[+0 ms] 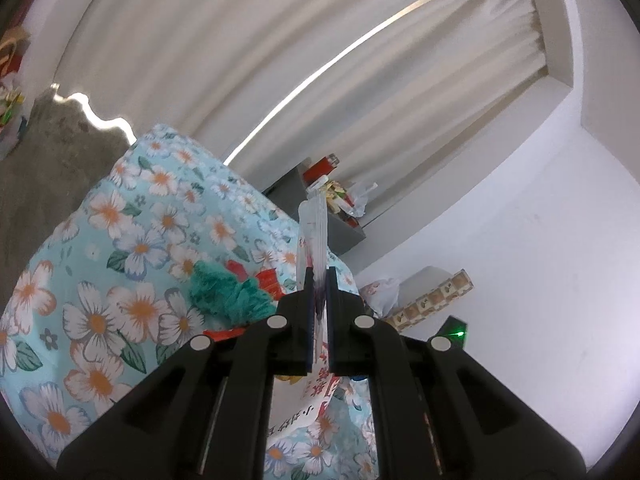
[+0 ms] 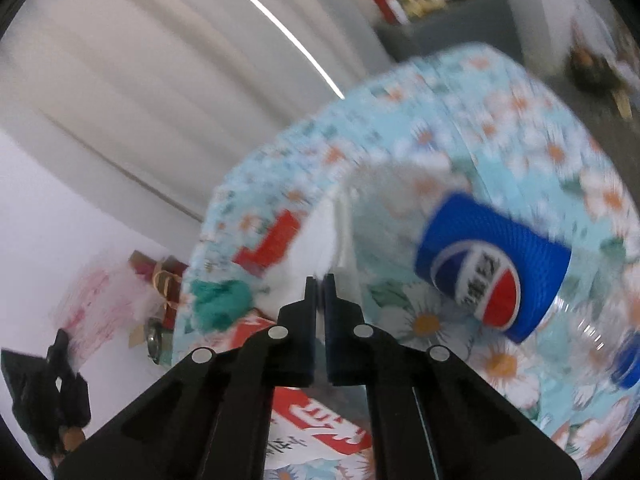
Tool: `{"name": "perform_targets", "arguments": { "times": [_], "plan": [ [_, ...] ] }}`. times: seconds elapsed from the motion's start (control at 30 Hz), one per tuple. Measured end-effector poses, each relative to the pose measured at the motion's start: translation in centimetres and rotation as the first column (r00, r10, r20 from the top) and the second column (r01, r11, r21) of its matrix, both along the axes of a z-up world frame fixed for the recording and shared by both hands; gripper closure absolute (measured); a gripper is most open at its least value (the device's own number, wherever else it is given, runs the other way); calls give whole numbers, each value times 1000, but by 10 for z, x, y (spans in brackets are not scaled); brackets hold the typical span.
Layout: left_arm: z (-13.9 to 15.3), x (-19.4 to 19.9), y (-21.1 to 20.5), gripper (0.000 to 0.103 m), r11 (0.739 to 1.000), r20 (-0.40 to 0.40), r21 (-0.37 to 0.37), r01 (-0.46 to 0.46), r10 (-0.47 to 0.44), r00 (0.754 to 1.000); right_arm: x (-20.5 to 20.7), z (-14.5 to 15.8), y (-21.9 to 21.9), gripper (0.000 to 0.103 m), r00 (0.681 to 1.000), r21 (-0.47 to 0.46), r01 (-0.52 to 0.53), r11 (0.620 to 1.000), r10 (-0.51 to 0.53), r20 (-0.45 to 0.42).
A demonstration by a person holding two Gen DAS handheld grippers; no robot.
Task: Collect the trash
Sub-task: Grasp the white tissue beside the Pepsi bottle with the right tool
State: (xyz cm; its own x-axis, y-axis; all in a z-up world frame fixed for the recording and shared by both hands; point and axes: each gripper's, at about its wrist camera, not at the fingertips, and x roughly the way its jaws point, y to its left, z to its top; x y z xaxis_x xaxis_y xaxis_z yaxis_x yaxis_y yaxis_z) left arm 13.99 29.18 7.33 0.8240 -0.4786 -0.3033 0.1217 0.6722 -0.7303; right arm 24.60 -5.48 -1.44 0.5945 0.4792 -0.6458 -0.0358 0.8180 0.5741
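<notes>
My left gripper (image 1: 319, 276) is shut on a thin white plastic bag with red print (image 1: 314, 236). The bag stands edge-on above the fingertips and hangs down below them. My right gripper (image 2: 319, 280) is shut, and the edge of a crumpled white tissue (image 2: 320, 224) is pinched at its tips; the view is blurred. Both grippers are over a table with a light blue floral cloth (image 1: 120, 240). A clear Pepsi bottle with a blue label (image 2: 492, 264) lies on the cloth to the right of my right gripper. A teal crumpled scrap (image 1: 228, 292) and red wrappers (image 1: 268, 280) lie ahead.
Behind the table stands a grey cabinet (image 1: 348, 236) with red and yellow items on top. A patterned box (image 1: 436, 300) and a white bag (image 1: 380, 292) sit on the pale floor beside the table. White curtains (image 1: 280, 60) fill the background.
</notes>
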Motion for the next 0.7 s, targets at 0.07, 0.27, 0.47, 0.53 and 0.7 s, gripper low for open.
{"name": "perform_targets", "arguments": {
  "times": [0.07, 0.27, 0.47, 0.53, 0.7],
  "plan": [
    [4, -1, -3, 100, 1000, 14, 6, 5, -5, 1000, -2, 14, 1, 100, 998, 8, -23, 1000, 22, 53],
    [14, -1, -17, 100, 999, 39, 36, 26, -27, 999, -18, 51, -11, 100, 982, 96, -73, 993, 55, 178],
    [18, 1, -29, 100, 997, 44, 49, 51, -54, 998, -27, 55, -26, 100, 990, 114, -43, 993, 27, 136],
    [17, 2, -31, 100, 997, 44, 50, 55, -57, 997, -27, 41, -32, 94, 997, 102, -22, 995, 14, 76],
    [14, 5, -33, 100, 997, 30, 46, 60, -62, 998, -22, -16, -35, 62, 993, 70, 55, 996, -48, -105]
  ]
}}
